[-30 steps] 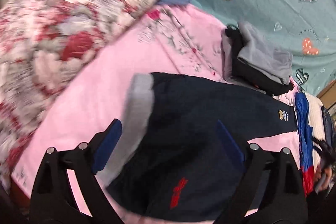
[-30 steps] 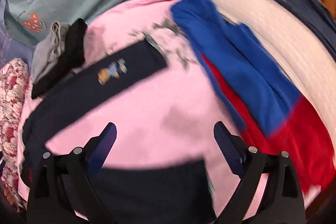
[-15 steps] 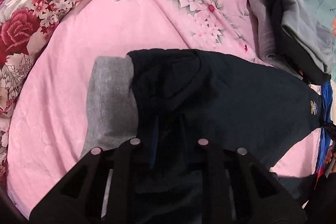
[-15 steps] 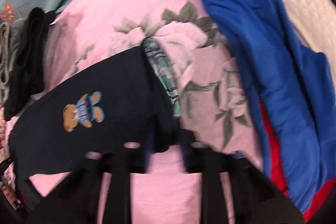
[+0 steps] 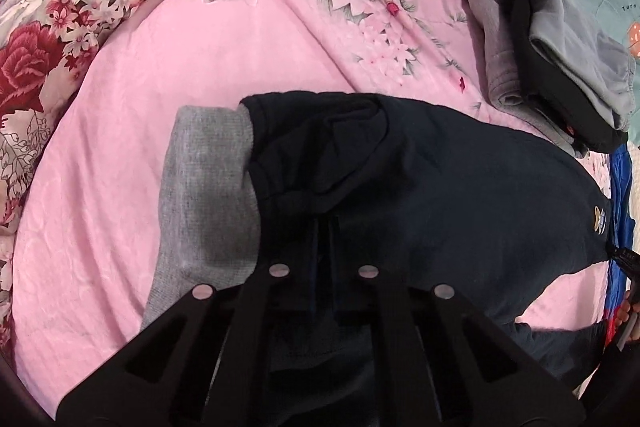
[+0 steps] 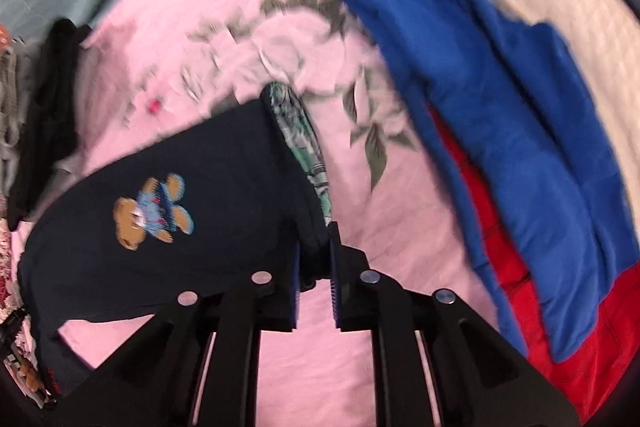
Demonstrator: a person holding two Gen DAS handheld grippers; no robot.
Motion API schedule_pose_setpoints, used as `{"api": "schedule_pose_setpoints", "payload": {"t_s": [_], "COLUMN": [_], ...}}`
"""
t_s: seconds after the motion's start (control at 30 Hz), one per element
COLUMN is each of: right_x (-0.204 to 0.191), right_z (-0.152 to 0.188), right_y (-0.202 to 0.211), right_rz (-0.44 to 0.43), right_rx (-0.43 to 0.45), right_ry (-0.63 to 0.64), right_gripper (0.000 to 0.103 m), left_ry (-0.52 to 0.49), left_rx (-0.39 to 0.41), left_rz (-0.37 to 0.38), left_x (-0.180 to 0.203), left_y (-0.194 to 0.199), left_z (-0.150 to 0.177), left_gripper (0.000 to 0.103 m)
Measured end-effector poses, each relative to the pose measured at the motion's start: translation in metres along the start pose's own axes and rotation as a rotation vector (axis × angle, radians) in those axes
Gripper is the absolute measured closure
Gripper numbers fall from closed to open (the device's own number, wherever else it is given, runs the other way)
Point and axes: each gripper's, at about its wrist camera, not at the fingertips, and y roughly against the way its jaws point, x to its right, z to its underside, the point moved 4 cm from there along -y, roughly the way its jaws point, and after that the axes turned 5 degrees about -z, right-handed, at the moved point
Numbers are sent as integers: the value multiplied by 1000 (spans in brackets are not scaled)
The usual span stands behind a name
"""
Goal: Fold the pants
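Pants (image 5: 440,195) of dark navy cloth, with a grey waistband and a small bear patch, lie across the pink flowered bed cover (image 5: 168,75), one end toward each hand. A second ago both tools hung wide open above them; now the left hand-held gripper (image 5: 324,235) is clamped on the navy cloth beside the waistband, and the right hand-held gripper (image 6: 314,259) has its jaws pressed on the leg hem. So both ends are caught and the fold can probably begin. Open pink cover lies before the pants. The grey and black folded clothes (image 5: 552,59) and the blue and red garment (image 6: 500,115) limit the room on the far sides.
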Motion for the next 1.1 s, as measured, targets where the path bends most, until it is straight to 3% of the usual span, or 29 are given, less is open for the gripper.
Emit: {"api": "schedule_pose_setpoints", "payload": {"t_s": [0.03,0.07,0.1,0.13,0.2,0.3,0.4,0.5,0.6,0.83,0.9,0.97,1.0,1.03,1.1], "right_x": [-4,-6,-8,-14,-22,-39,-56,-64,-61,-27,-21,-21,-24,-28,-38], "right_z": [1,1,3,7,17,45,80,116,144,182,185,186,186,186,183], "right_y": [3,8,15,30,59,105,134,149,155,175,175,173,172,170,166], "right_rz": [32,75,89,52,-2,-100,-188,-228,-220,-153,-154,-156,-160,-167,-180], "right_rx": [8,5,7,24,65,137,168,176,174,203,205,203,201,196,179], "right_ry": [15,22,26,31,41,86,125,150,142,21,-4,-13,-9,-1,26], "right_gripper": [78,65,63,63,62,48,46,46,46,46,46,46,46,46,46], "left_ry": [-9,-18,-30,-36,-76,-169,-230,-273,-311,-387,-378,-348,-333,-322,-309], "left_rx": [-9,-16,5,46,148,172,175,110,14,-95,-88,-81,-90,-87,-52], "left_rz": [10,29,54,56,-3,3,2,53,128,197,228,308,351,372,385], "left_x": [1,1,0,-3,-9,-11,-10,-9,-7,-8,-11,-15,-16,-18,-21], "left_y": [4,10,24,37,67,85,77,46,16,-22,-24,-20,-20,-20,-19], "left_z": [1,3,4,3,-3,-23,-56,-79,-84,-72,-70,-69,-67,-65,-60], "left_gripper": [91,80,50,28,22,17,17,17,19,23,23,46,76,85,87]}}
